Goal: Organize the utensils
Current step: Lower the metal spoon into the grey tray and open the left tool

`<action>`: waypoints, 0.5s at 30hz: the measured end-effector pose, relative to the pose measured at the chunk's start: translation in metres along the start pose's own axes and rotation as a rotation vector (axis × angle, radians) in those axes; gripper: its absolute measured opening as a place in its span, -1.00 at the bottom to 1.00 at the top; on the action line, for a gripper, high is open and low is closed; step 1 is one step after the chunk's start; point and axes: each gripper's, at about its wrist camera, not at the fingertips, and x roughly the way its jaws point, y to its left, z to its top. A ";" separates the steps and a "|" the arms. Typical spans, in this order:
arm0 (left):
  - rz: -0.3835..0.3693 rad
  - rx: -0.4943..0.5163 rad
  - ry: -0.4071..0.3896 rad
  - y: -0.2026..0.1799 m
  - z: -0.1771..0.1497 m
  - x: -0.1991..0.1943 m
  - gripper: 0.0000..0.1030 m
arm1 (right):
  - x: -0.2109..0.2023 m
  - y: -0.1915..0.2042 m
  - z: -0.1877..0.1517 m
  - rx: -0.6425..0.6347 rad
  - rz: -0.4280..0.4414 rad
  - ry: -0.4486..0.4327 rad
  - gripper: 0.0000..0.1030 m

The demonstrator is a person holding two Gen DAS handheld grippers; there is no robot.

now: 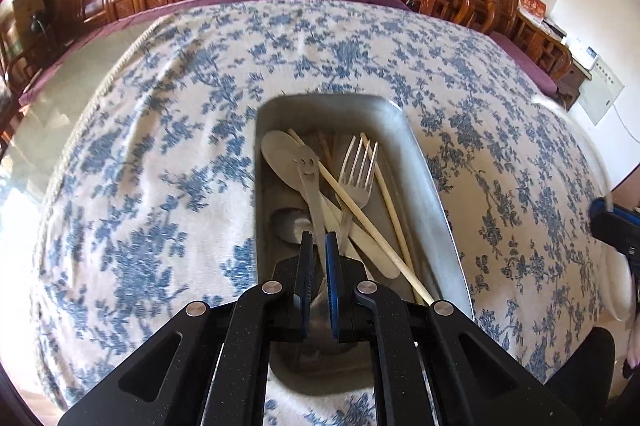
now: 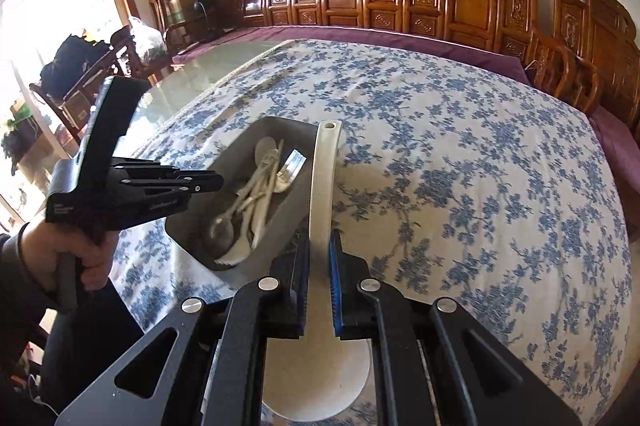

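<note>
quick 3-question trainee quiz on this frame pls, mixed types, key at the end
1. True or false: the right gripper holds the white rice paddle by its handle.
2. The metal tray holds which set? A) knives only B) spoons, a fork, chopsticks C) nothing
3. Fill in: the left gripper is shut on the handle of the ____ spoon.

Key: 1 true; 2 B; 3 smiley-face
</note>
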 end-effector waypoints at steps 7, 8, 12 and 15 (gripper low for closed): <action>0.015 0.008 -0.044 0.017 0.001 -0.030 -0.90 | 0.026 0.022 0.018 0.023 0.046 0.010 -0.79; 0.017 0.009 -0.049 0.019 0.001 -0.034 -0.90 | 0.030 0.025 0.021 0.030 0.052 0.013 -0.79; 0.022 0.011 -0.067 0.027 0.001 -0.046 -0.90 | 0.050 0.035 0.032 0.053 0.070 0.031 -0.79; 0.032 0.016 -0.075 0.032 0.001 -0.053 -0.90 | 0.064 0.040 0.038 0.074 0.080 0.046 -0.79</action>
